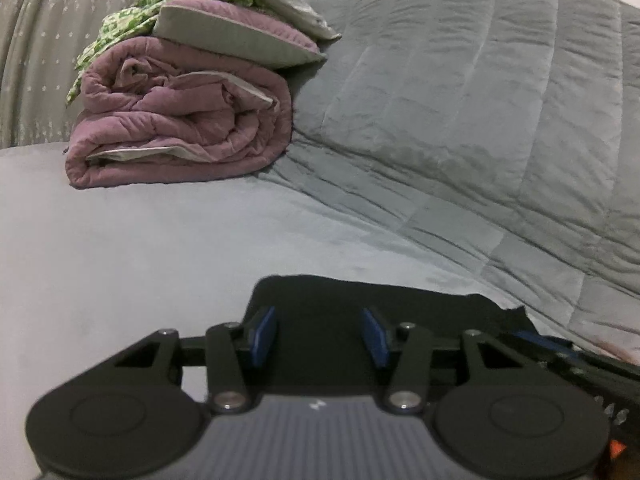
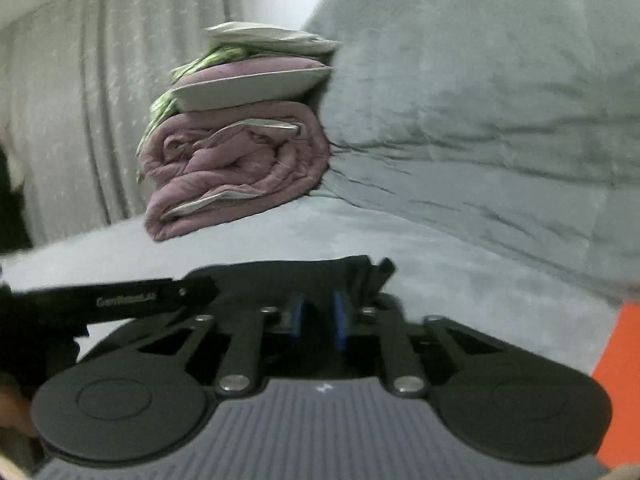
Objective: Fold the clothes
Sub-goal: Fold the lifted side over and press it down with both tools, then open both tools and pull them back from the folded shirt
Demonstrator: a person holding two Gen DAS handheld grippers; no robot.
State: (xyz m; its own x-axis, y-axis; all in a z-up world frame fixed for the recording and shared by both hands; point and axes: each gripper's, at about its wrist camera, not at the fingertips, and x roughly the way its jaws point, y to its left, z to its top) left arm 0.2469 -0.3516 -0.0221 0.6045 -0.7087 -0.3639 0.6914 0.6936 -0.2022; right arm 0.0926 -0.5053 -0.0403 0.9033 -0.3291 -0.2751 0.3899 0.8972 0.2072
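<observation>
Lying on the grey bed sheet, the black garment sits under the left gripper, whose blue pads stand apart above the cloth. From the right wrist, the right gripper has its pads nearly together, pinching the black garment; a folded purple quilt lies beyond.
</observation>
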